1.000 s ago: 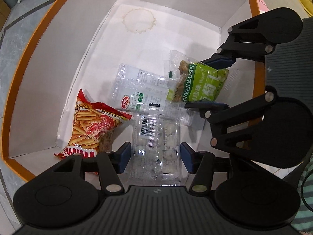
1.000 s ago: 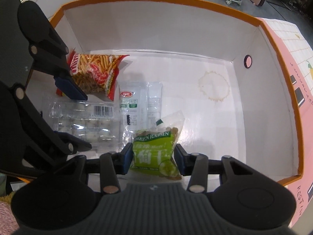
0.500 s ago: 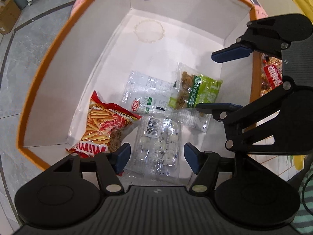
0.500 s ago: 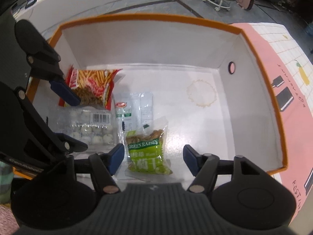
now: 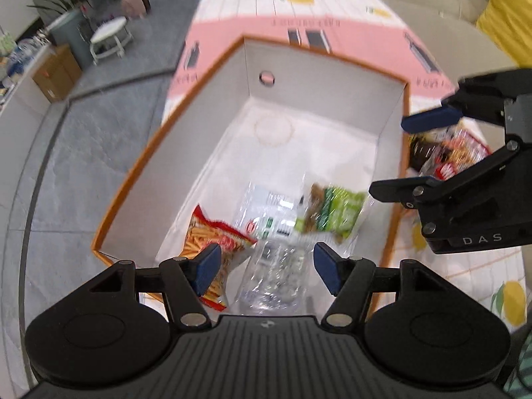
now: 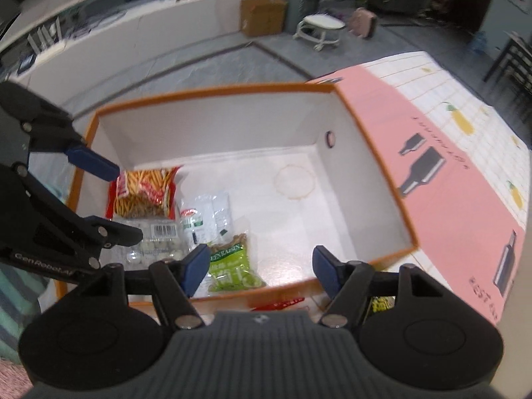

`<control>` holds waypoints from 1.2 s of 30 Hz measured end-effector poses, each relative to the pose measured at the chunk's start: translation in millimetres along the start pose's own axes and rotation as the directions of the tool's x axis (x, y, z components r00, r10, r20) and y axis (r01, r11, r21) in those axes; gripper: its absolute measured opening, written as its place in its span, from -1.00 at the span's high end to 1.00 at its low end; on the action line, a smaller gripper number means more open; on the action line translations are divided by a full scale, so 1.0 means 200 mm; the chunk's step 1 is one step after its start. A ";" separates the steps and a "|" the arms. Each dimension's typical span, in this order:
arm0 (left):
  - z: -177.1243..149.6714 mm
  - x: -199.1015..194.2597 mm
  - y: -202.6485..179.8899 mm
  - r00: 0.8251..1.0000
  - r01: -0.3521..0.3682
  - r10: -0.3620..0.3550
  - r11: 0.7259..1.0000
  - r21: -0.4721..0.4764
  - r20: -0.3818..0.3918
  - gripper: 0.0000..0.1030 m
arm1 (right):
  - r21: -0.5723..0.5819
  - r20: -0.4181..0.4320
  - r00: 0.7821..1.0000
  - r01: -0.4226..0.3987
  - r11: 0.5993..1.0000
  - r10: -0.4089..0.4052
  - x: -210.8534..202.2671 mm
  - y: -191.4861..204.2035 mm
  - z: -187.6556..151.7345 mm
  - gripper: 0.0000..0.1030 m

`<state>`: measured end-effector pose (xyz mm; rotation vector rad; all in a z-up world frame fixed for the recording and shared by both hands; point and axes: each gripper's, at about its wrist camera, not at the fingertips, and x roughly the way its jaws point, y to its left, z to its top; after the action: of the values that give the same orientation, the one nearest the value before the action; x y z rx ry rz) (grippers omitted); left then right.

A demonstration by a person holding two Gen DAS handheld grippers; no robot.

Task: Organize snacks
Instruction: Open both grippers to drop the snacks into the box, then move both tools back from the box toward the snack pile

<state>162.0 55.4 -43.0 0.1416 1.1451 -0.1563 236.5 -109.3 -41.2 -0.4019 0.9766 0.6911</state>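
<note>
Lying below right tool (image 6: 257,267) | raisin bag (image 6: 231,262) | untouched

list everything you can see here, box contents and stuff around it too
box: 1, orange rim, white inside, pink outside, on the tablecloth
fries snack bag: 1, red, box floor by the far-left corner
clear egg-style tray: 1, transparent with barcode label, in front of the fries bag
clear packet: 1, transparent with white and green print, beside the tray
green raisin bag: 1, green, box floor near the front wall
loose snack packets: several, red and dark, on the tablecloth outside the box
tablecloth: 1, white grid with lemon print
white stool: 1, on the grey floor
cardboard carton: 1, brown, by the low wall
left hand-held gripper: open, empty, above the box
right hand-held gripper: open, empty, above the box
</note>
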 end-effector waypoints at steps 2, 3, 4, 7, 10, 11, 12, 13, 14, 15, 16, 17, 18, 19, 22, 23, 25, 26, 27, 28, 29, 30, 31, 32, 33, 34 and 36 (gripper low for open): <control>-0.02 -0.04 -0.03 0.999 -0.009 0.010 1.000 -0.013 0.040 -0.45 | 0.034 0.029 1.000 0.009 0.999 -0.010 -0.05 -0.01 -0.03 -0.28; -0.02 -0.05 -0.04 0.998 -0.015 0.017 1.000 -0.025 0.061 -0.45 | 0.050 0.046 0.999 0.013 0.999 -0.015 -0.08 -0.02 -0.06 -0.28; -0.03 -0.08 -0.06 0.996 -0.018 0.021 0.999 -0.034 0.082 -0.45 | 0.066 0.060 0.998 0.019 0.998 -0.023 -0.11 -0.02 -0.08 -0.28; -0.07 -0.13 -0.13 0.989 0.001 0.006 0.999 -0.053 0.145 -0.45 | 0.096 0.095 0.994 0.049 0.994 -0.058 -0.17 -0.01 -0.15 -0.27; -0.09 -0.17 -0.21 0.979 0.048 -0.035 0.997 -0.058 0.203 -0.45 | 0.117 0.127 0.985 0.102 0.988 -0.117 -0.24 -0.01 -0.24 -0.27; -0.10 -0.18 -0.24 0.974 0.060 -0.046 0.997 -0.057 0.223 -0.45 | 0.127 0.135 0.982 0.118 0.985 -0.135 -0.25 -0.01 -0.27 -0.27; -0.12 -0.19 -0.27 0.969 0.067 -0.052 0.996 -0.056 0.240 -0.45 | 0.136 0.142 0.979 0.129 0.982 -0.148 -0.26 -0.01 -0.30 -0.27; -0.13 -0.19 -0.29 0.965 0.072 -0.055 0.996 -0.055 0.257 -0.45 | 0.149 0.151 0.975 0.140 0.979 -0.162 -0.27 -0.02 -0.35 -0.27; -0.14 -0.19 -0.33 0.961 0.074 -0.057 0.996 -0.052 0.272 -0.45 | 0.162 0.157 0.972 0.149 0.975 -0.175 -0.28 -0.03 -0.39 -0.27; -0.15 -0.18 -0.36 0.958 0.076 -0.059 0.996 -0.051 0.281 -0.45 | 0.176 0.162 0.968 0.163 0.971 -0.192 -0.29 -0.03 -0.42 -0.27; -0.16 -0.17 -0.39 0.955 0.084 -0.066 0.995 -0.049 0.291 -0.45 | 0.192 0.167 0.964 0.174 0.966 -0.207 -0.30 -0.04 -0.46 -0.27; -0.17 -0.15 -0.42 0.951 0.095 -0.077 0.994 -0.045 0.300 -0.45 | 0.208 0.174 0.961 0.180 0.961 -0.217 -0.31 -0.05 -0.51 -0.27; -0.18 -0.14 -0.45 0.949 0.106 -0.089 0.994 -0.040 0.303 -0.45 | 0.228 0.180 0.957 0.184 0.956 -0.228 -0.32 -0.06 -0.56 -0.27; -0.19 -0.12 -0.48 0.948 0.119 -0.105 0.993 -0.028 0.302 -0.45 | 0.246 0.184 0.954 0.189 0.951 -0.237 -0.32 -0.07 -0.61 -0.27; -0.22 -0.05 -0.55 0.946 0.144 -0.145 0.989 0.022 0.291 -0.45 | 0.294 0.180 0.946 0.208 0.933 -0.268 -0.31 -0.10 -0.74 -0.27; -0.22 -0.02 -0.57 0.947 0.146 -0.150 0.989 0.035 0.283 -0.45 | 0.307 0.174 0.946 0.212 0.928 -0.273 -0.29 -0.12 -0.78 -0.27; -0.24 0.03 -0.62 0.951 0.130 -0.136 0.991 0.042 0.276 -0.45 | 0.340 0.167 0.943 0.219 0.915 -0.288 -0.26 -0.14 -0.86 -0.27; -0.24 0.05 -0.64 0.954 0.118 -0.127 0.992 0.047 0.273 -0.45 | 0.350 0.167 0.940 0.225 0.909 -0.297 -0.25 -0.14 -0.90 -0.27; -0.24 0.08 -0.65 0.953 0.113 -0.125 0.992 0.059 0.275 -0.45 | 0.363 0.163 0.937 0.235 0.902 -0.310 -0.24 -0.15 -0.93 -0.25; -0.25 0.09 -0.67 0.952 0.108 -0.125 0.991 0.074 0.278 -0.45 | 0.374 0.155 0.934 0.246 0.894 -0.322 -0.22 -0.15 -0.96 -0.25; -0.25 0.10 -0.69 0.952 0.093 -0.116 0.991 0.093 0.283 -0.45 | 0.388 0.148 0.933 0.251 0.887 -0.328 -0.21 -0.16 -0.98 -0.25; -0.25 0.12 -0.71 0.951 0.076 -0.107 0.991 0.114 0.289 -0.45 | 0.399 0.143 0.934 0.248 0.883 -0.327 -0.19 -0.17 -0.99 -0.24; -0.25 0.13 -0.72 0.950 0.062 -0.100 0.989 0.136 0.295 -0.45 | 0.401 0.141 0.934 0.248 0.882 -0.327 -0.19 -0.18 -1.00 -0.24; -0.25 0.15 -0.74 0.949 0.045 -0.092 0.986 0.161 0.302 -0.45 | 0.397 0.135 0.932 0.259 0.881 -0.335 -0.18 -0.19 -1.01 -0.24; -0.25 0.17 -0.76 0.948 0.030 -0.085 0.983 0.180 0.306 -0.45 | 0.389 0.126 0.928 0.278 0.878 -0.350 -0.16 -0.20 -1.01 -0.24; -0.24 0.19 -0.78 0.947 0.013 -0.076 0.980 0.199 0.312 -0.45 | 0.382 0.119 0.925 0.291 0.877 -0.360 -0.16 -0.21 -1.00 -0.24; -0.23 0.23 -0.81 0.946 -0.030 -0.049 0.971 0.236 0.320 -0.45 | 0.376 0.105 0.918 0.320 0.870 -0.383 -0.13 -0.24 -1.01 -0.24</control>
<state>107.2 -96.0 -108.1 0.3121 0.7948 -0.3148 136.4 -273.5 -121.5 -0.1884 0.8076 0.2039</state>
